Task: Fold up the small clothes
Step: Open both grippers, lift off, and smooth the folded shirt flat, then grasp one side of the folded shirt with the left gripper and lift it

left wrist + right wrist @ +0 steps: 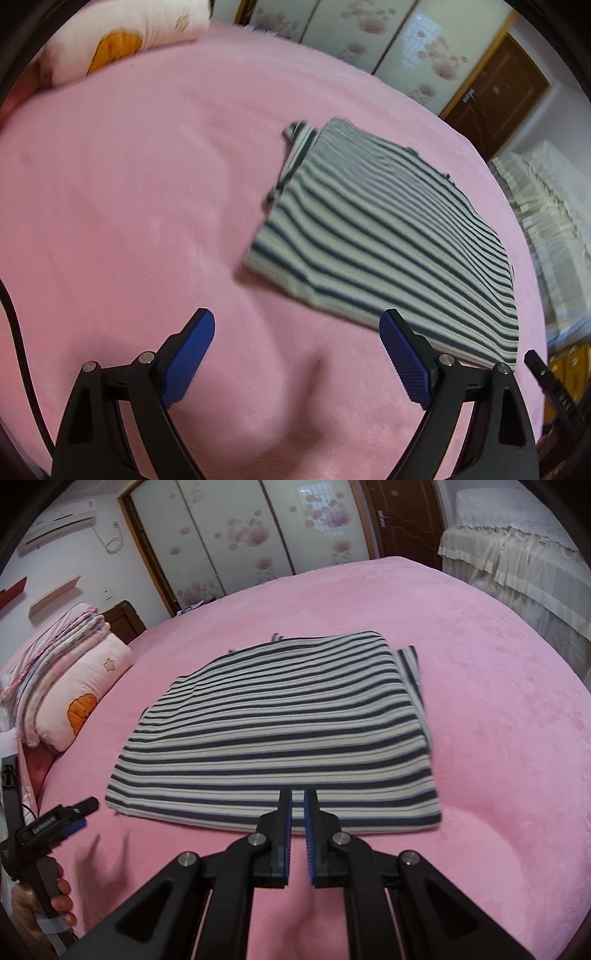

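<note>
A folded garment with dark and cream stripes [280,716] lies flat on the pink bed [480,709], with a narrow folded strip showing along its right side. My right gripper [298,794] hovers over the garment's near edge, its blue pads nearly together with nothing between them. In the left wrist view the same garment [388,229] lies ahead and to the right. My left gripper [297,317] stands wide open over bare pink sheet, holding nothing. The right wrist view catches the left gripper [74,812] at the lower left, with a hand [55,897] on its handle.
A pink pillow with an orange print [85,686] and folded quilts [62,638] sit at the head of the bed on the left. Floral sliding wardrobe doors [240,535] stand behind the bed. Cream-covered furniture [517,561] stands beyond its right edge.
</note>
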A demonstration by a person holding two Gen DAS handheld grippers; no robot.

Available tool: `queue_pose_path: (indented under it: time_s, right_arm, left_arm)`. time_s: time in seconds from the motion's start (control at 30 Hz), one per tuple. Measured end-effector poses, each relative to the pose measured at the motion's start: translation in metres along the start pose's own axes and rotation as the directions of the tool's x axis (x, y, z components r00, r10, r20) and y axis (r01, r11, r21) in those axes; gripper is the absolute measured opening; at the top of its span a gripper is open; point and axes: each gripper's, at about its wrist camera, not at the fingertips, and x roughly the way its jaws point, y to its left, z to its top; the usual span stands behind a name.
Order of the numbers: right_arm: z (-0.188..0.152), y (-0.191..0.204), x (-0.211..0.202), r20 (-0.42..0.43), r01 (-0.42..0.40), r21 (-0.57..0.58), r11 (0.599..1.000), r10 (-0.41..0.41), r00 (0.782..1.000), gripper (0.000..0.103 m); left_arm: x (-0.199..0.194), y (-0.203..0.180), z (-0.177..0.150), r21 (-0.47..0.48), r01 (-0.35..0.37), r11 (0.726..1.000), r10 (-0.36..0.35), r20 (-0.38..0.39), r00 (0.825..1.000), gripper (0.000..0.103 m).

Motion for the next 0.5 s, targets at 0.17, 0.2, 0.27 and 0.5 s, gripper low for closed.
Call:
queue_pose_path:
  time_s: [0.17, 0.2, 0.27, 0.5]
  right_arm:
    - [-0.009, 0.016, 0.010, -0.032, -0.036, -0.007, 0.999, 0.035, 0.999, 0.006]
    - [-0.012, 0.018, 0.012, -0.041, -0.044, -0.003, 0.999, 0.044, 0.998, 0.006]
    - [-0.015, 0.022, 0.018, -0.054, -0.052, -0.001, 0.999, 0.052, 0.997, 0.006]
    - [-0.019, 0.029, 0.032, -0.065, -0.047, -0.011, 0.999, 0.046, 0.997, 0.006]
  left_arm:
    - [0.023, 0.010, -0.018, -0.078, 0.067, 0.995, -0.067, -0.003, 0.998, 0.090]
    - [0.027, 0.011, -0.019, -0.086, 0.080, 0.993, -0.078, 0.017, 0.997, 0.090]
    - [0.035, 0.011, -0.021, -0.096, 0.098, 0.990, -0.095, 0.036, 0.995, 0.090]
    - [0.067, 0.001, -0.007, -0.096, 0.154, 0.983, -0.144, 0.098, 0.985, 0.091]
